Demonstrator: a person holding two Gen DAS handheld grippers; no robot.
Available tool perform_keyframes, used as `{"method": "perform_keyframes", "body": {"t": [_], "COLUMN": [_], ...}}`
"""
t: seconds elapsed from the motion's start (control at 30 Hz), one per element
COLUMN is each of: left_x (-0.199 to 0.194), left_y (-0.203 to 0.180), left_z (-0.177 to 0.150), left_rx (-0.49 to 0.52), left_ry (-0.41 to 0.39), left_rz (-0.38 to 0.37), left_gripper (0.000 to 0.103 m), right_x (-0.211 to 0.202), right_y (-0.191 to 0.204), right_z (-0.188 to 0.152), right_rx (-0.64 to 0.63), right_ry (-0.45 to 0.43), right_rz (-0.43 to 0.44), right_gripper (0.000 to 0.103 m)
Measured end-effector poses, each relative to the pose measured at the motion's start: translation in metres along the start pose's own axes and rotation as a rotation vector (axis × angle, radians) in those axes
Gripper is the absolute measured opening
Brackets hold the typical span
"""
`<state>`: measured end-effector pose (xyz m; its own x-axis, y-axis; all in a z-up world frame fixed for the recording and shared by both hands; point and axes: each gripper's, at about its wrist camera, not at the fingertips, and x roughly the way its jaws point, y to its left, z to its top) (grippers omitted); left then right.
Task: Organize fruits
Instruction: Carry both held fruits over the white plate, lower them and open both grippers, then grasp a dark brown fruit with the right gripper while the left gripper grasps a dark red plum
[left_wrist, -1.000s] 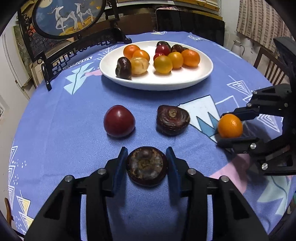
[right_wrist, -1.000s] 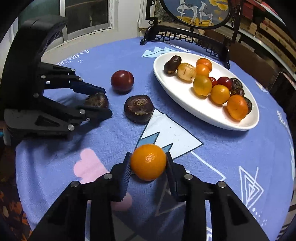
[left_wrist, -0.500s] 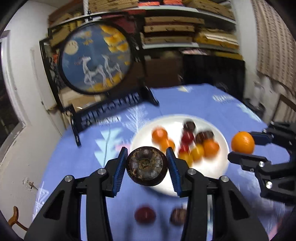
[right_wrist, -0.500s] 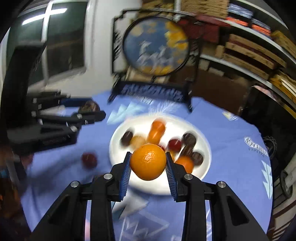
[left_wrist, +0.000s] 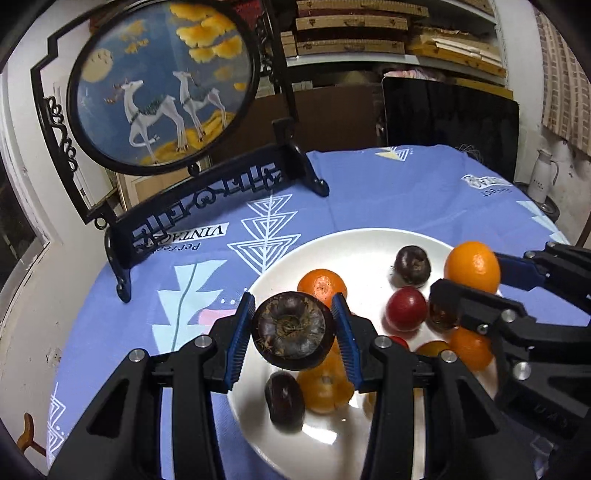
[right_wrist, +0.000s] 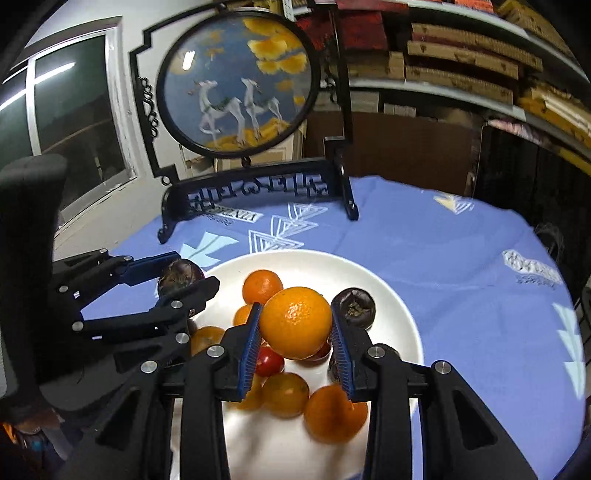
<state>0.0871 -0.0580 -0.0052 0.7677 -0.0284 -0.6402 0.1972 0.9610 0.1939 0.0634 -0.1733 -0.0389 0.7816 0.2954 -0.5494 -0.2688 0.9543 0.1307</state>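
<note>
Since both fruits belong on the plate (left_wrist: 369, 238), the left gripper (left_wrist: 293, 329) hangs over it clamping a mangosteen (left_wrist: 293, 329) while the right gripper (right_wrist: 295, 325) pinches an orange (right_wrist: 295, 323) above the pile.

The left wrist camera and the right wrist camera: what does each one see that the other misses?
Only the left wrist view shows a white jug at the far right by the wall. Only the right wrist view shows a window at the left. Both show the white plate of fruit, the round deer screen, the left tool clamped on a dark fruit, and the right tool clamped on an orange.
</note>
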Motion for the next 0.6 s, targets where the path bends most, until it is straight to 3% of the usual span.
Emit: {"method": "perform_keyframes", "body": {"t": [0.23, 0.27, 0.3, 0.33, 0.37, 0.6], "left_x": [0.022, 0.023, 0.025, 0.025, 0.024, 0.016], "left_y": [0.003, 0.002, 0.002, 0.003, 0.004, 0.007], "left_z": [-0.007, -0.007, -0.009, -0.010, -0.011, -0.010], "left_rx": [-0.021, -0.021, -0.013, -0.007, -0.007, 0.009], "left_ry": [0.024, 0.026, 0.024, 0.011, -0.004, -0.033], "left_rz": [-0.005, -0.004, 0.009, 0.040, 0.060, 0.043], "left_gripper": [0.043, 0.046, 0.062, 0.075, 0.080, 0.082], "right_x": [0.027, 0.028, 0.027, 0.024, 0.023, 0.015], "right_y": [-0.007, -0.009, -0.012, -0.016, -0.018, -0.020], "right_z": [-0.004, -0.005, -0.005, -0.007, -0.007, -0.003], "right_rx": [0.022, 0.029, 0.039, 0.057, 0.066, 0.076], "right_ry": [0.032, 0.028, 0.017, -0.004, -0.012, -0.045], "right_rz": [0.008, 0.006, 0.009, 0.004, 0.001, 0.000], "right_gripper": [0.036, 0.037, 0.050, 0.055, 0.066, 0.071]}}
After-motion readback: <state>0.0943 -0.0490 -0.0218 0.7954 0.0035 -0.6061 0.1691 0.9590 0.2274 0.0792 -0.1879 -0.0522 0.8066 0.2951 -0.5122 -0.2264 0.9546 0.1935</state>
